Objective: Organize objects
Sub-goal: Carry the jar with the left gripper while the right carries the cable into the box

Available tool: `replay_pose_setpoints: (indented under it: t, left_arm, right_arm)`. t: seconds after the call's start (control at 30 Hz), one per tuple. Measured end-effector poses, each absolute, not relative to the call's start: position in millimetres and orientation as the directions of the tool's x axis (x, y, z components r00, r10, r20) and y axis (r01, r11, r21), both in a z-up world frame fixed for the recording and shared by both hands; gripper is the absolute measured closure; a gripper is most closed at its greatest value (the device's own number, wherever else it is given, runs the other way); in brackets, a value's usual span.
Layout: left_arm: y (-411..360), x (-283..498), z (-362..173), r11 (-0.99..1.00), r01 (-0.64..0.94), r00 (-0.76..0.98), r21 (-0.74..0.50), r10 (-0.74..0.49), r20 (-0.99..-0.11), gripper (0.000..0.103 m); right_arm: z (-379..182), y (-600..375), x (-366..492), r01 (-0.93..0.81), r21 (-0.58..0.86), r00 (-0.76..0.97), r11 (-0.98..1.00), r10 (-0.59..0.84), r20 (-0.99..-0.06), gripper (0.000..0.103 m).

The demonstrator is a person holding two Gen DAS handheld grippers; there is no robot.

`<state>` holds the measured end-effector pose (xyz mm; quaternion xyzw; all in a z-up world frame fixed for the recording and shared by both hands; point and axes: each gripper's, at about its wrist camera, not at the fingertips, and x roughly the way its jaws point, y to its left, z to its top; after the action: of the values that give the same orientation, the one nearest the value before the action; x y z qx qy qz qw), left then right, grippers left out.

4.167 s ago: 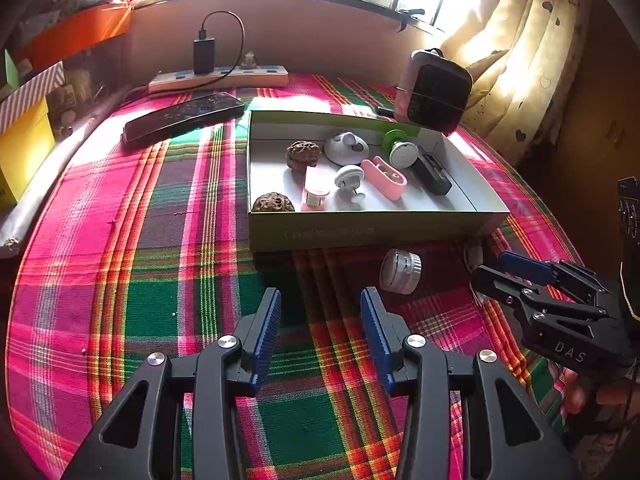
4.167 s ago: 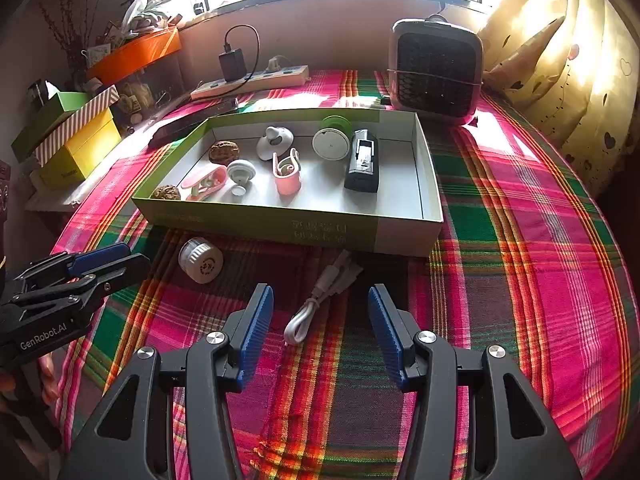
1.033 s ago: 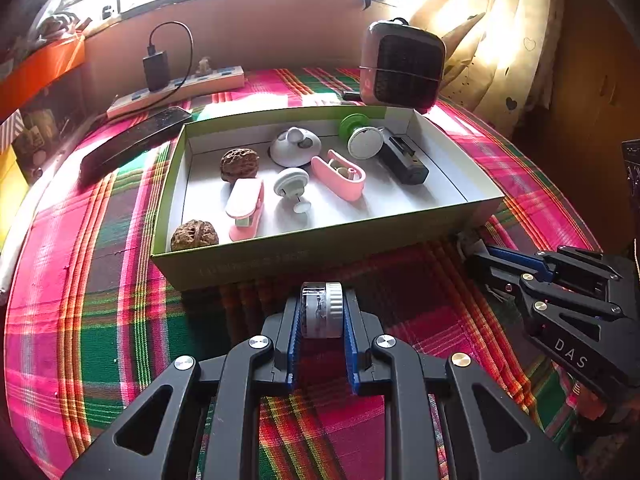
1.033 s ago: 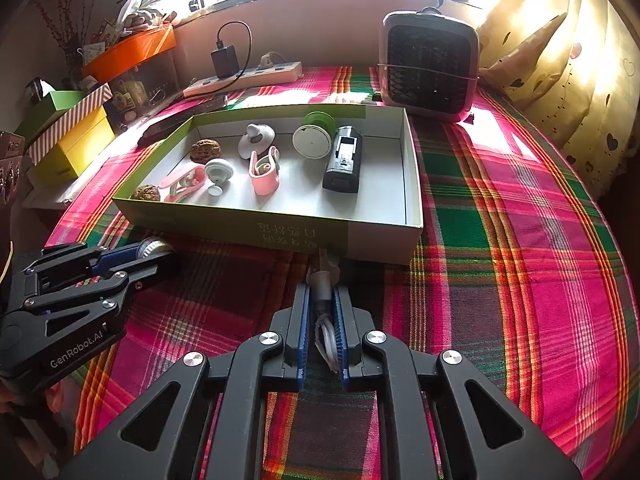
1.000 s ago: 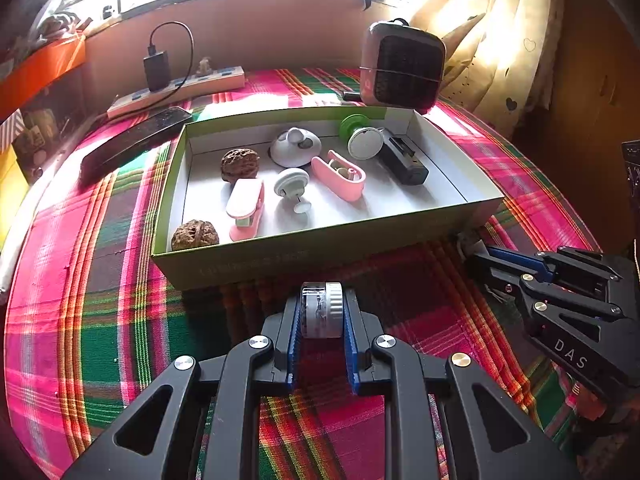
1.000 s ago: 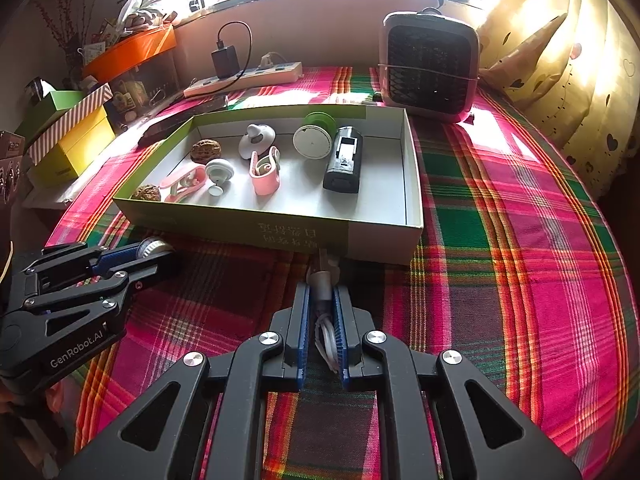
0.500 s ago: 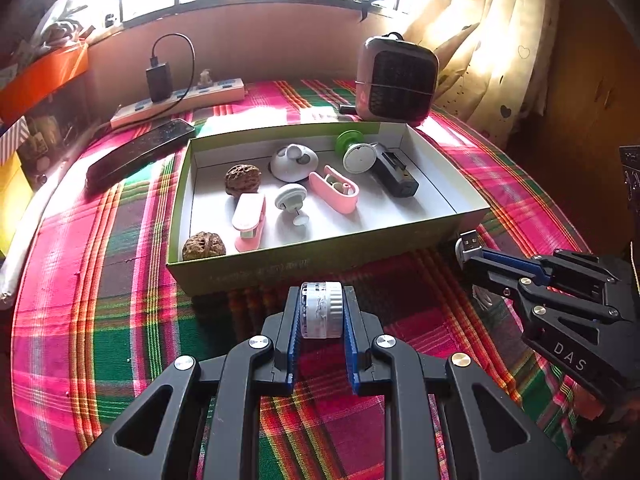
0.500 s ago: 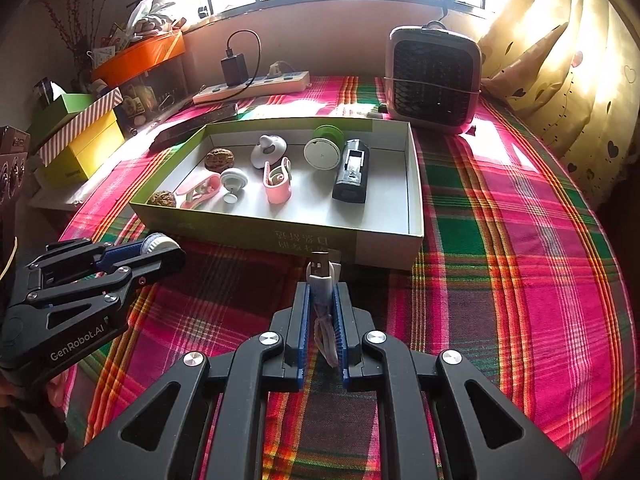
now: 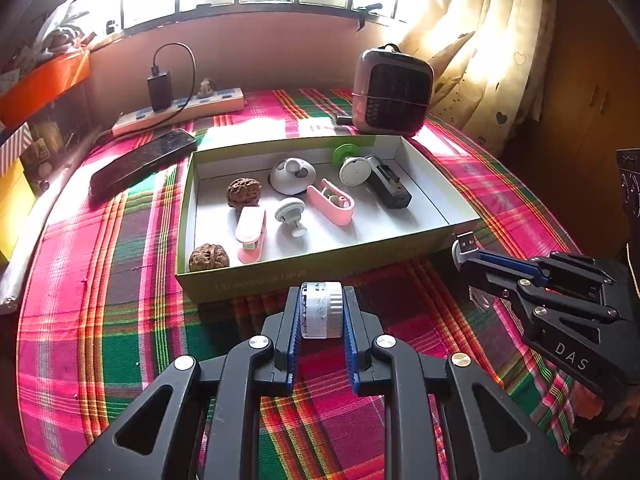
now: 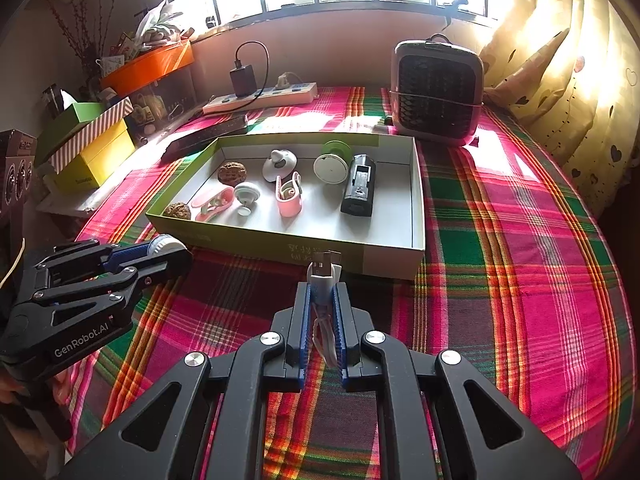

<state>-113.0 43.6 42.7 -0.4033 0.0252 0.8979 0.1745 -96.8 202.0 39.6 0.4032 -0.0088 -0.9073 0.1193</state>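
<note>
My left gripper is shut on a small white round reel, held above the plaid cloth just in front of the green-rimmed cardboard tray. My right gripper is shut on a coiled white USB cable, whose metal plug sticks up past the fingertips, near the tray's front wall. In the tray lie two walnuts, pink clips, white round pieces, a green-and-white reel and a black device. Each gripper shows in the other's view: right gripper, left gripper.
A small heater stands behind the tray at the right. A power strip with a charger and a dark phone lie at the back left. Coloured boxes stack at the far left. A curtain hangs at the right.
Both grippers closed on their objects, the reel and the cable, and lifted them off the cloth; over the last second they have risen slightly, holding them in front of the tray.
</note>
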Motion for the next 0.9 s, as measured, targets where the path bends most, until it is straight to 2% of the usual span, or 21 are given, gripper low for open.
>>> replay_pose_setpoints:
  t: [0.53, 0.9]
  left_arm:
    - [46.5, -130.9, 61.2, -0.931, -0.352, -0.63, -0.1, 0.315, -0.71, 0.086]
    - [49.3, -157.9, 58.9, -0.927, -0.357, -0.618, -0.114, 0.326, -0.715, 0.086]
  right_arm:
    - [67.1, 199.2, -121.9, 0.242, 0.079, -0.683, -0.967, -0.228, -0.694, 0.092]
    - [65.2, 195.3, -161.8, 0.275, 0.089, -0.653, -0.957, -0.254, -0.713, 0.092]
